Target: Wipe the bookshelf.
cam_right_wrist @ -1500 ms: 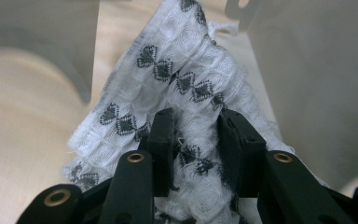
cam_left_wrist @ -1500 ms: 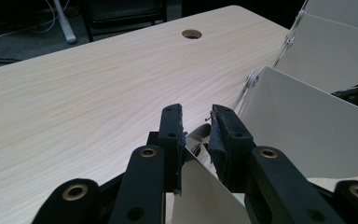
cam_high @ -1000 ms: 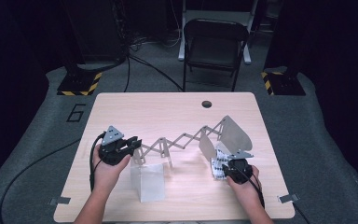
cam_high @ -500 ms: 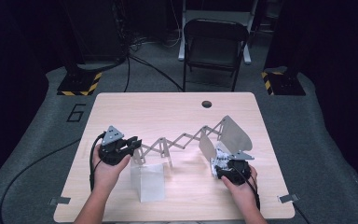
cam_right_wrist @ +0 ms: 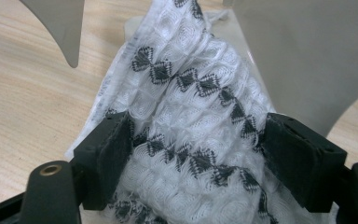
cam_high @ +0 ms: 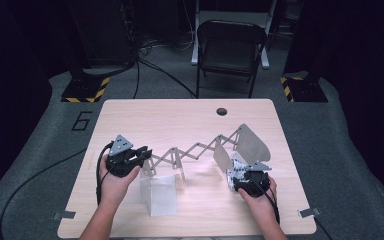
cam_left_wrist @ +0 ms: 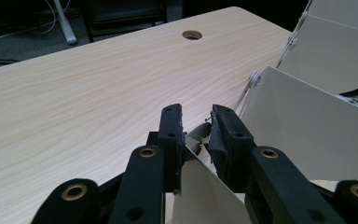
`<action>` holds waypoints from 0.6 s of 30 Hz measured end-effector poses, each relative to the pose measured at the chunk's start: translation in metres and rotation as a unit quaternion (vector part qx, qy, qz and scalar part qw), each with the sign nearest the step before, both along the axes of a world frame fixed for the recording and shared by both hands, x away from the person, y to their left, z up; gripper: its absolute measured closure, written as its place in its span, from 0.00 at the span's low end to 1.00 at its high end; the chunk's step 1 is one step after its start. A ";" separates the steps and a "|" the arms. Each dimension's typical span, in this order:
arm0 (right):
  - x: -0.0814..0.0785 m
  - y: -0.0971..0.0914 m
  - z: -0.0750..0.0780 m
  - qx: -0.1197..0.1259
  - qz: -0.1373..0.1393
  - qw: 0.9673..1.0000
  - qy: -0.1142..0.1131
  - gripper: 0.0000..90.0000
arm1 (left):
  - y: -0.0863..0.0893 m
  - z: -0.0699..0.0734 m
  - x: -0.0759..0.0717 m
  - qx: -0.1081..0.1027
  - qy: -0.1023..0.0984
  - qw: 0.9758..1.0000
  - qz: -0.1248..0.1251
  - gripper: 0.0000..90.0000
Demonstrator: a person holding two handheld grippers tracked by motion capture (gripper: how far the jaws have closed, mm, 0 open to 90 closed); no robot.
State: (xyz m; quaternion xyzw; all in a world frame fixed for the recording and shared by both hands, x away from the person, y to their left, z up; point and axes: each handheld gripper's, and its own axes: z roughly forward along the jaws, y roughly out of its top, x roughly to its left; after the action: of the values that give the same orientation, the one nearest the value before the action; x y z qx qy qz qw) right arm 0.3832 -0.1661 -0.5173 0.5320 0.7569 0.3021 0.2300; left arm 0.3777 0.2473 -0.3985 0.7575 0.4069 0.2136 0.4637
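Observation:
A grey scissor-lattice tool (cam_high: pixel 190 151) stretches across the table, with a white plate (cam_high: pixel 157 195) at its left end and two curved plates (cam_high: pixel 252 142) at its right. My left gripper (cam_high: pixel 147 154) is shut on the left end, the thin plate (cam_left_wrist: pixel 200 186) lying between its jaws (cam_left_wrist: pixel 196 116). A white cloth with black diamond patterns (cam_right_wrist: pixel 191 93) lies bunched between the right plates (cam_high: pixel 236 169). My right gripper (cam_right_wrist: pixel 196 135) (cam_high: pixel 239 175) has just been opening; its jaws stand wide with the cloth between them.
The wooden table (cam_high: pixel 180 120) has a round cable hole (cam_high: pixel 222 111) at the back. A dark folding chair (cam_high: pixel 230 45) stands behind it. Cables trail over the grey floor on the left, and tape tabs (cam_high: pixel 64 215) mark the front corners.
The right gripper's jaws have spread apart around the cloth. The left gripper and the lattice tool have stayed put.

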 end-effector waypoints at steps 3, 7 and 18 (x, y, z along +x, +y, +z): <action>0.003 0.000 0.002 0.008 0.023 1.000 -0.008 0.53 | 0.000 0.000 0.000 -0.001 0.002 1.000 -0.001 0.82; 0.001 0.001 0.003 0.001 0.033 0.999 -0.007 0.69 | 0.002 0.004 -0.001 -0.005 0.008 1.000 -0.004 0.77; 0.006 0.011 0.026 0.087 0.059 0.994 -0.038 0.81 | 0.005 0.003 0.003 -0.009 0.041 0.999 -0.019 0.75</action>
State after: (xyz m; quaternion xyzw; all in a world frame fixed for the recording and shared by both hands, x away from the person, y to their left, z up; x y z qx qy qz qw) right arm 0.3889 -0.1551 -0.4912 0.4924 0.7488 0.3995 0.1928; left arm 0.3811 0.2524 -0.3959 0.7690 0.4127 0.1699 0.4577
